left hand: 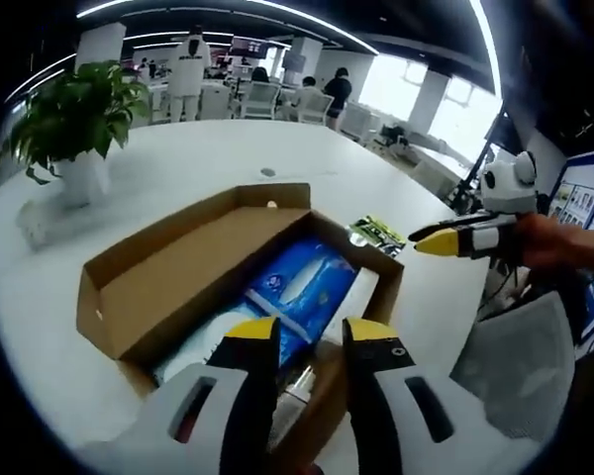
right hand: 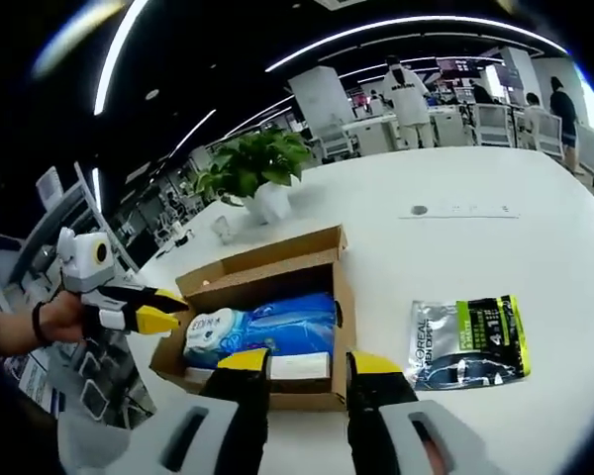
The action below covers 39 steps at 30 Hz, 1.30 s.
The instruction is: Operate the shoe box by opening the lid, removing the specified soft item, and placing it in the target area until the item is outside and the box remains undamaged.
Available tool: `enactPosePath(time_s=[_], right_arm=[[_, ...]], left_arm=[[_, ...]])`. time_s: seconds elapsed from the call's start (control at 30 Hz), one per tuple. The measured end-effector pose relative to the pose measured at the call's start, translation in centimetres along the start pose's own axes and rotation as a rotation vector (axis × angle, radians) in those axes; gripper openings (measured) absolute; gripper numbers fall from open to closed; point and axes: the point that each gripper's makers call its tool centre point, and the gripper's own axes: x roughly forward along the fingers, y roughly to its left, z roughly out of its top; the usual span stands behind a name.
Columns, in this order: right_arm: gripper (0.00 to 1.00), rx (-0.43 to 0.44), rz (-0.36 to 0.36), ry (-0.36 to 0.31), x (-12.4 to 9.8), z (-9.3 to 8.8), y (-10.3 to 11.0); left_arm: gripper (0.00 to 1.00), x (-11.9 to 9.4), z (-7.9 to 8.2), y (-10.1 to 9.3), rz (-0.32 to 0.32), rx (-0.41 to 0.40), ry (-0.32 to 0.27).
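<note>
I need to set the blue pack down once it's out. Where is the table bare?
Bare white table lies between the open brown cardboard box and the potted green plant, and beyond the silver-green-black sachet. It is crowded between box and sachet. The blue soft pack lies in the box.

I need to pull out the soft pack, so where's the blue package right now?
The blue package lies inside the open cardboard box on the white table, left of the L'Oreal sachet in the right gripper view.
</note>
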Motion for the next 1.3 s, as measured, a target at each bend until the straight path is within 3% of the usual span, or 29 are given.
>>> enactPosePath(time_s=[0.4, 0.87, 1.3], right_arm=[[0.31, 0.023, 0.076, -0.024, 2.0, 1.8, 2.8], [0.39, -0.073, 0.129, 0.055, 4.3, 0.8, 4.4], [0.45, -0.16, 0.206, 0.14, 6.7, -0.3, 6.9]], left_arm=[[0.33, -0.6, -1.7, 1.6, 0.026, 0.013, 0.037], [0.39, -1.1, -4.4, 3.0, 0.041, 0.033, 0.098], [0.44, -0.4, -5.6, 5.2, 0.102, 0.309, 0.232]])
